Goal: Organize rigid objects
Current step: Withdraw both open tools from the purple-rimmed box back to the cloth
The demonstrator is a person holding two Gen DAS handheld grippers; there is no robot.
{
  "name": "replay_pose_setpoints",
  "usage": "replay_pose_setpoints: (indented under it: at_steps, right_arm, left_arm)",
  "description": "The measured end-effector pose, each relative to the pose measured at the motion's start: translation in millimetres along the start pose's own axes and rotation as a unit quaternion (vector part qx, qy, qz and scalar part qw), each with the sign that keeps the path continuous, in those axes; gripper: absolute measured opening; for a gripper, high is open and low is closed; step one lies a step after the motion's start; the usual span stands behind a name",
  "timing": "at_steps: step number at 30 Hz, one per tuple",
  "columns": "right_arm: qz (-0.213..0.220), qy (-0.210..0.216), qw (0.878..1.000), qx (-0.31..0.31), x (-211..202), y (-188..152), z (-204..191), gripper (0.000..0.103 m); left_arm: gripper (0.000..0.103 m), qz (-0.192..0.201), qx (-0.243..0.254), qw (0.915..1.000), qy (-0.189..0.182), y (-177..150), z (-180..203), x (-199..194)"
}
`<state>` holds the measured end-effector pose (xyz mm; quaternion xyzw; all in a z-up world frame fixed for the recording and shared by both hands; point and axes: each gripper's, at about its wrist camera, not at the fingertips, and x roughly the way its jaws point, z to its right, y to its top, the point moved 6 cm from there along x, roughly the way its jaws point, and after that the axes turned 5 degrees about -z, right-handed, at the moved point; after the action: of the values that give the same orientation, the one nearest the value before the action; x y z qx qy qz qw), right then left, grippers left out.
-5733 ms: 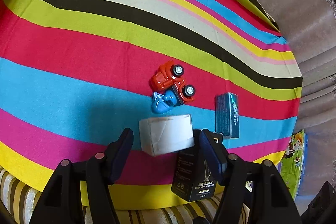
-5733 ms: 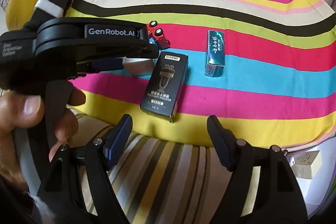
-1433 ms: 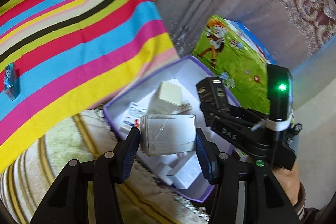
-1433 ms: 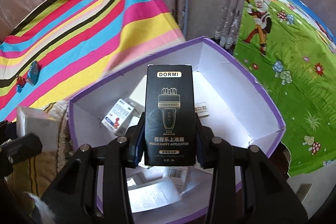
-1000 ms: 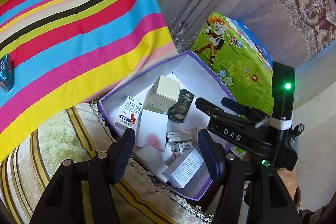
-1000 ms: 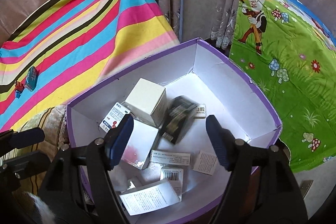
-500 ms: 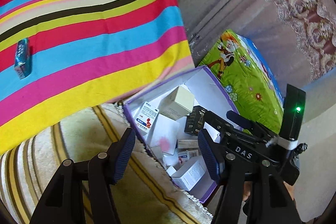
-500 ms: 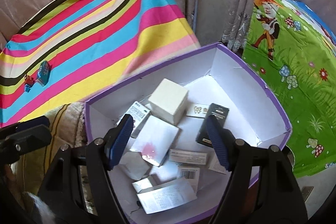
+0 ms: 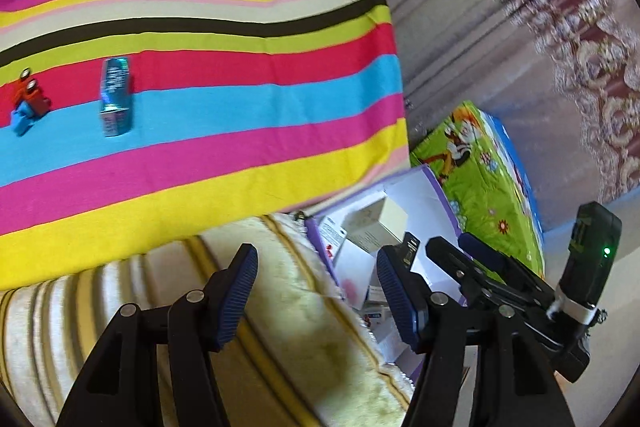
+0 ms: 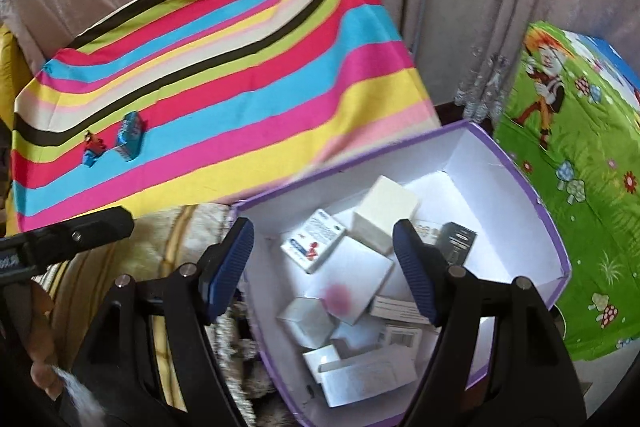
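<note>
Two items on striped cloth (image 9: pixel 240 75): teal box (image 9: pixel 115 95), toy car (image 9: pixel 27 103). Purple bin (image 10: pixel 520 179) w/ boxes. Left gripper (image 9: pixel 316 291), right gripper (image 10: pixel 324 267): fingers apart, empty.

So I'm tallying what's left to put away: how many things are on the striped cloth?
2: a teal box lying flat on the cloth, and a red and blue toy just left of it. None looks hidden.
</note>
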<state>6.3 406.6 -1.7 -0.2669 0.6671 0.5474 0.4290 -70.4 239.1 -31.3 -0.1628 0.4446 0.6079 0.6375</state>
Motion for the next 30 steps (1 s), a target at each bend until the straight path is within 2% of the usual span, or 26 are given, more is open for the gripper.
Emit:
replay_pose_setpoints:
  at_steps: [17,30]
  right_arm:
    - [0.006,0.048,0.996,-0.075,-8.9,15.1,-82.2,0.075]
    - [0.008,0.067,0.989,-0.132,-5.4,29.8,-139.7,0.075]
  left_arm:
    - [0.063,0.039,-0.043,0.9981,0.020,4.5,-60.3,-43.8]
    - [0.063,0.064,-0.077,0.9939,0.046,8.1,-112.9,-77.8]
